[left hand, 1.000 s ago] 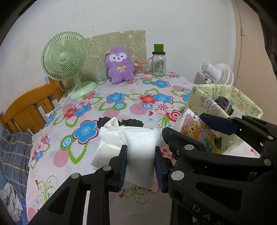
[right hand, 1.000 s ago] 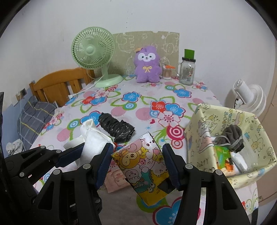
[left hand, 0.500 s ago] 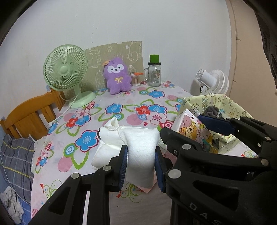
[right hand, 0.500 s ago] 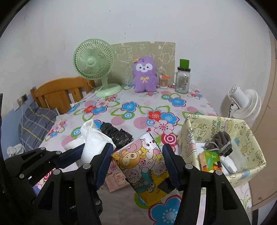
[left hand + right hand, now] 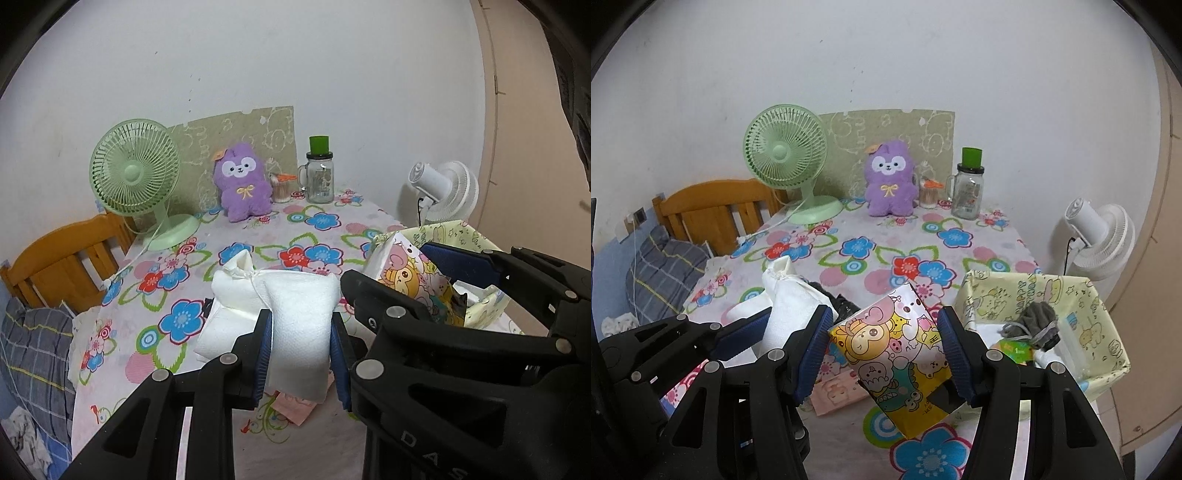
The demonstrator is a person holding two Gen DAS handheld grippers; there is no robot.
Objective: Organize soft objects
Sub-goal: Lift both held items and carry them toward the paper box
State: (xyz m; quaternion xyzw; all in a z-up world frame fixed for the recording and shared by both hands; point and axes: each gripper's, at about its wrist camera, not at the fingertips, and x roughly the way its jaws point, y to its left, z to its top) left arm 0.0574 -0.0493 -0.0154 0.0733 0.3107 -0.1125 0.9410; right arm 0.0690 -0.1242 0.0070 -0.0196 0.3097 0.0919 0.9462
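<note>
My left gripper (image 5: pixel 301 354) is shut on a white cloth pouch (image 5: pixel 291 314) tied with string and holds it above the near part of the flowered table. The pouch also shows in the right wrist view (image 5: pixel 790 306). My right gripper (image 5: pixel 884 350) is shut on a cartoon-printed tissue pack (image 5: pixel 897 354), held above the table just left of the pale yellow fabric basket (image 5: pixel 1086 306). The pack also shows in the left wrist view (image 5: pixel 406 273). The basket holds a grey rolled cloth (image 5: pixel 1034 321) and small packets. A black crumpled item (image 5: pixel 838 304) lies on the table behind the grippers.
A green desk fan (image 5: pixel 786 155), a purple plush toy (image 5: pixel 890 184), a toothpick jar (image 5: pixel 929 195) and a glass jar with green lid (image 5: pixel 967 192) stand at the far edge. A pink packet (image 5: pixel 834 391) lies below the grippers. A wooden chair (image 5: pixel 713 214) is left, a white fan (image 5: pixel 1100 236) right.
Both grippers have risen and pulled back with their loads; the table and far objects look smaller and lower. Both holds are unchanged.
</note>
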